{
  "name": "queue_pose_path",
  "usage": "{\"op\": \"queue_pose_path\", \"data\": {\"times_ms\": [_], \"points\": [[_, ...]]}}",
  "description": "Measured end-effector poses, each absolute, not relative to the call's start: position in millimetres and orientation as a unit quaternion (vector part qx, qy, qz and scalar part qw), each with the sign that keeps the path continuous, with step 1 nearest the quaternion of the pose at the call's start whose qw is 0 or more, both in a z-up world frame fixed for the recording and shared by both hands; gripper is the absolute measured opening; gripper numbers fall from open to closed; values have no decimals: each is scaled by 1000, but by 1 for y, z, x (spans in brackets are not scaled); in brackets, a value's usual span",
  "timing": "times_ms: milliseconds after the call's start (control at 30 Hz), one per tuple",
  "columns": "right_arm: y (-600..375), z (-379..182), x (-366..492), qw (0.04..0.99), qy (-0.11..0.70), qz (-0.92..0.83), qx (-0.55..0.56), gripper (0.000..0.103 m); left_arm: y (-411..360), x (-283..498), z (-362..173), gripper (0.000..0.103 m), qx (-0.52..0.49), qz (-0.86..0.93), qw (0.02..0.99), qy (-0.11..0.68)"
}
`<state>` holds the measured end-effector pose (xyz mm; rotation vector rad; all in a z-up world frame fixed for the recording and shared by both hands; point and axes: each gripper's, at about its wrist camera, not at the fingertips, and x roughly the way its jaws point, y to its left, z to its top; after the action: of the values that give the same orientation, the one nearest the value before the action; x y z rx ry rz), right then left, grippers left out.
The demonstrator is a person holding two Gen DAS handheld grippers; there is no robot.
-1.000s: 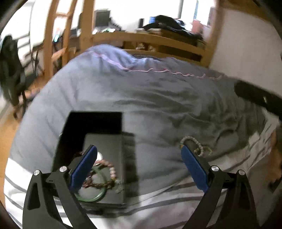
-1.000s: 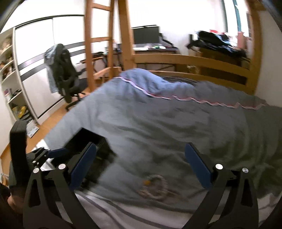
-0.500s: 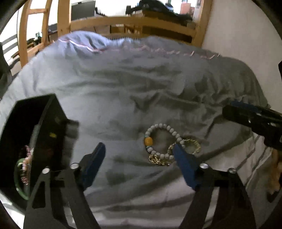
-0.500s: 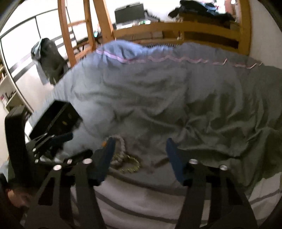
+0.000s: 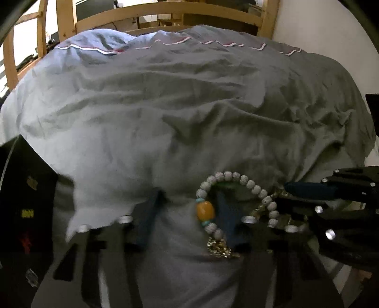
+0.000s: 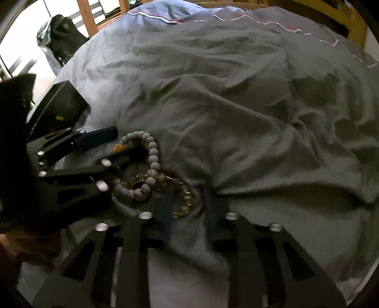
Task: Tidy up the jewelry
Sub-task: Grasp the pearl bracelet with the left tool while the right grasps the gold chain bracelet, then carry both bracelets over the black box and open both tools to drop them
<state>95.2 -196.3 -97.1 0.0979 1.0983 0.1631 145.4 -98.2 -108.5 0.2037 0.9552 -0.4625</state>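
**Two grippers meet over bracelets on a rumpled bed**

A grey duvet (image 5: pixel 189 113) fills most of both views, creased and heaped, with a pink-trimmed edge along the top. Broad bare fabric lies above and to the right of the jewelry. A wooden bed frame (image 5: pixel 165 11) runs across the top of the left wrist view. A black jewelry box (image 6: pixel 59 106) sits open at the left edge of the right wrist view, well apart from the bracelets; its contents cannot be made out.

The left gripper (image 5: pixel 187 215) is low on the duvet with its blue-padded fingers parted, one finger inside the loop of the grey beaded bracelet (image 5: pixel 239 177) and the other outside it; they are not closed on it. This bracelet, with one amber bead (image 5: pixel 205 210), lies at lower centre of the left wrist view. The right gripper (image 6: pixel 187 208) is also parted, its fingers straddling the gold chain bracelet (image 6: pixel 184 196), which lies touching and partly under the beaded one. The two grippers crowd each other here, the left gripper's arm lying just left of the jewelry in the right wrist view.
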Motion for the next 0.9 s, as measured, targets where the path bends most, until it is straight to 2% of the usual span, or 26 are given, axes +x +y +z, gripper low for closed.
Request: {"op": "queue_pose_path", "data": {"times_ms": [33,67,133,467,900], "points": [[-196,-98,97,852,517,73,42,8,-97,147,-108,24,94,-220,858,455],[-197,-97,98,854,514,69,39,8,-96,148,-107,16,91,-220,858,456],[-199,-92,97,864,499,57,38,8,-94,151,-105,12,81,-219,857,459],[-209,-47,80,915,398,46,52,8,-91,135,-78,12,63,-244,866,432],[-213,-15,46,928,358,57,90,8,-69,101,-43,12,59,-249,877,406]]}}
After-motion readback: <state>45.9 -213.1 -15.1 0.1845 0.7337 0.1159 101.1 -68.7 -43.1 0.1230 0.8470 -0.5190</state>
